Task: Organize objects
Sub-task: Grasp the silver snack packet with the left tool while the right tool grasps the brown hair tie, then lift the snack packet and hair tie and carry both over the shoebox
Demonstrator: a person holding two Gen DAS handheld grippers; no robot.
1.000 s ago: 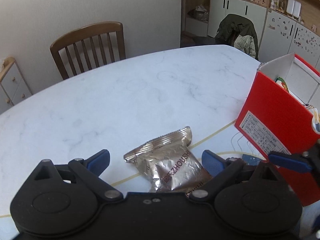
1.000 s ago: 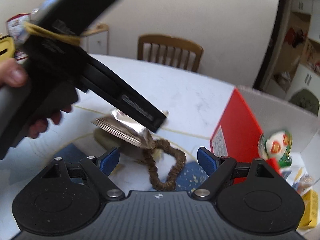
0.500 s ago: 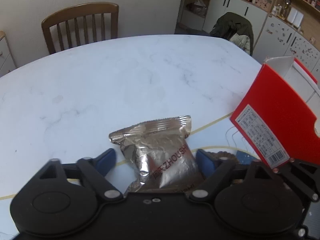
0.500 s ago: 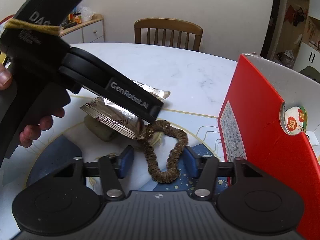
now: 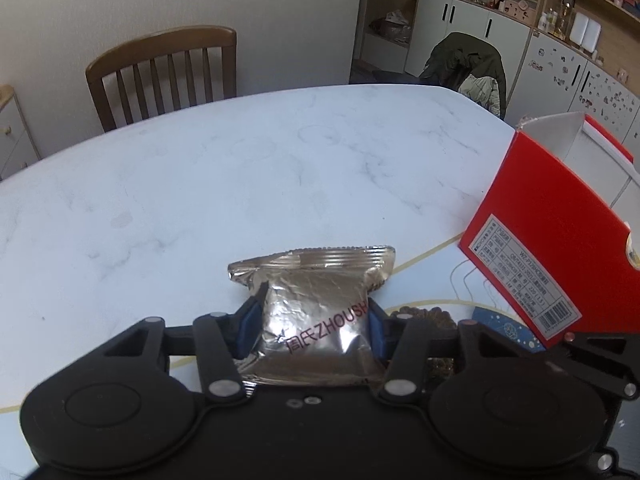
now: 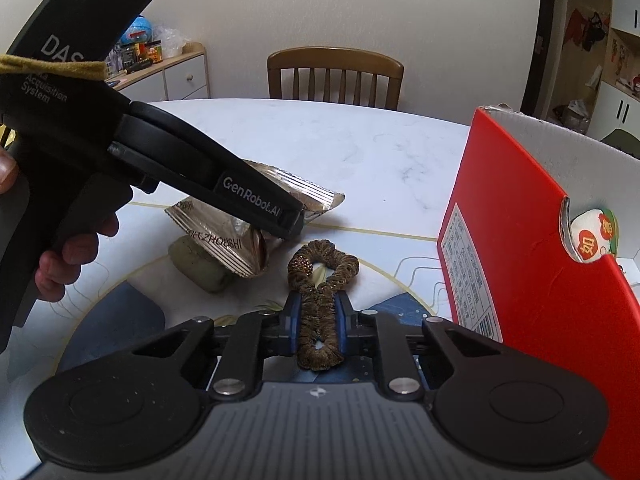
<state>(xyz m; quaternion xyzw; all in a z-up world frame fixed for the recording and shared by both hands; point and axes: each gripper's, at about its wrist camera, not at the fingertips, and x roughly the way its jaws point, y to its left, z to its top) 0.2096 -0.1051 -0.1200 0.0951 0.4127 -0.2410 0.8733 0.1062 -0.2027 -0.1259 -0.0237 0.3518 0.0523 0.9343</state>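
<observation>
Foil packet (image 5: pixel 316 320) pinched inside left claw (image 5: pixel 314 326).

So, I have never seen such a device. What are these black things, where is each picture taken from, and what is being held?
They are two hand-held grasping tools, one in each hand of a person, each with a camera looking along its fingers. The left tool, in its own view, is shut on a foil packet. The right tool is shut on a brown scrunchie; that view also shows the left tool from outside. Both things lie on a white table, beside an open red box.
</observation>
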